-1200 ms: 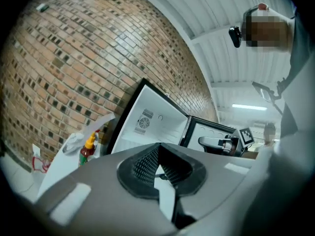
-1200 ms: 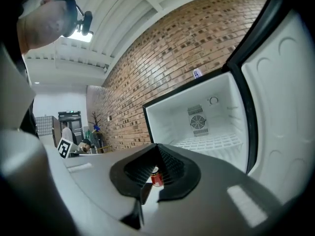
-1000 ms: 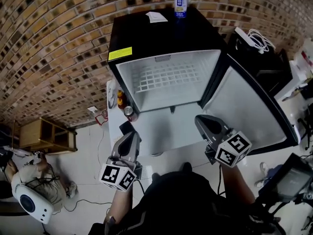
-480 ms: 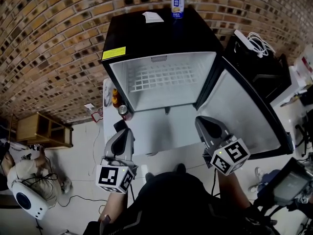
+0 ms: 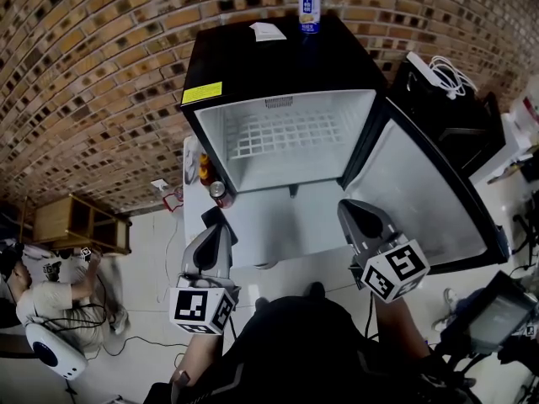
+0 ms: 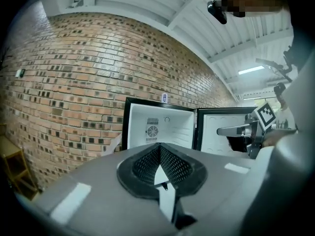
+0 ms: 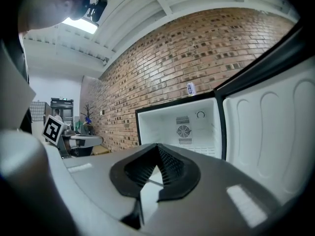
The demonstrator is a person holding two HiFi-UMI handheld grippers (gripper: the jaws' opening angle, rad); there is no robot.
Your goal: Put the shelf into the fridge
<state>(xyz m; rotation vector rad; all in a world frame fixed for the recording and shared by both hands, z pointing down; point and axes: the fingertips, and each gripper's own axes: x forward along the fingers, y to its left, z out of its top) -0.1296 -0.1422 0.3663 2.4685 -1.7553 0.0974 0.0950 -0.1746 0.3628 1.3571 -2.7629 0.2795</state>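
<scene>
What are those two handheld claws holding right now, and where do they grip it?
Nothing. The left gripper and right gripper are both shut and empty; the wire shelf lies inside the fridge.

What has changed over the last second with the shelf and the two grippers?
Very little. The left gripper seems to have rolled slightly, so its marker cube sits squarer in the head view, and the person on the floor at far left has shifted pose. Both it and the right gripper stay shut on the shelf, held level in front of the open fridge; nothing was let go.
</scene>
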